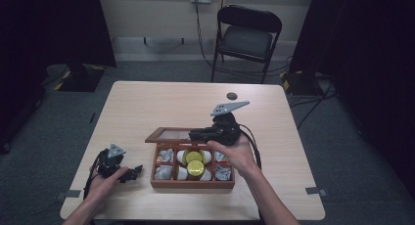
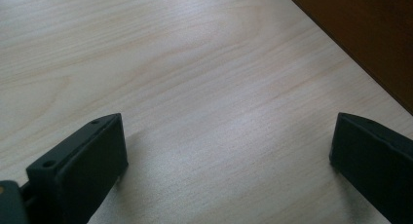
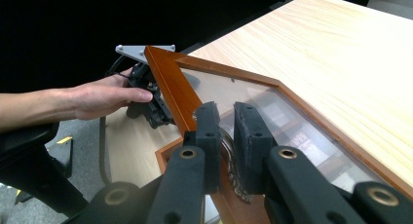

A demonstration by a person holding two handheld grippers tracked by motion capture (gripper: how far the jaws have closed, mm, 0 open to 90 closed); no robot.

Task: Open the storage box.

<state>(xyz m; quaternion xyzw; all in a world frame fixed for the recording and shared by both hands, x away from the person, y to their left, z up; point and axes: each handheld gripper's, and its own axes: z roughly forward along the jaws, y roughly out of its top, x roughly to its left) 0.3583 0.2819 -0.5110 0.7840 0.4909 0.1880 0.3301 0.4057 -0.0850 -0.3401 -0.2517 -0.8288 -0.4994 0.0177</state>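
Note:
A wooden box (image 1: pixel 192 184) with several compartments stands near the table's front edge. It holds two gold round tins (image 1: pixel 194 157) and pale wrapped packets (image 1: pixel 164 155). Its glass-paned lid (image 1: pixel 169 135) is raised behind it. My right gripper (image 1: pixel 193 134) is shut on the lid's front frame; in the right gripper view the jaws (image 3: pixel 226 121) pinch a small metal clasp (image 3: pixel 229 153) on the frame (image 3: pixel 170 87). My left gripper (image 1: pixel 137 170) rests on the table left of the box, open and holding nothing (image 2: pixel 229 141). The box's side wall (image 2: pixel 370 39) lies just beyond it.
A small dark round object (image 1: pixel 231 95) lies on the table's far side. A black folding chair (image 1: pixel 247 36) stands behind the table (image 1: pixel 147 102). Dark curtains hang at both sides. Bare tabletop stretches left of the box and behind it.

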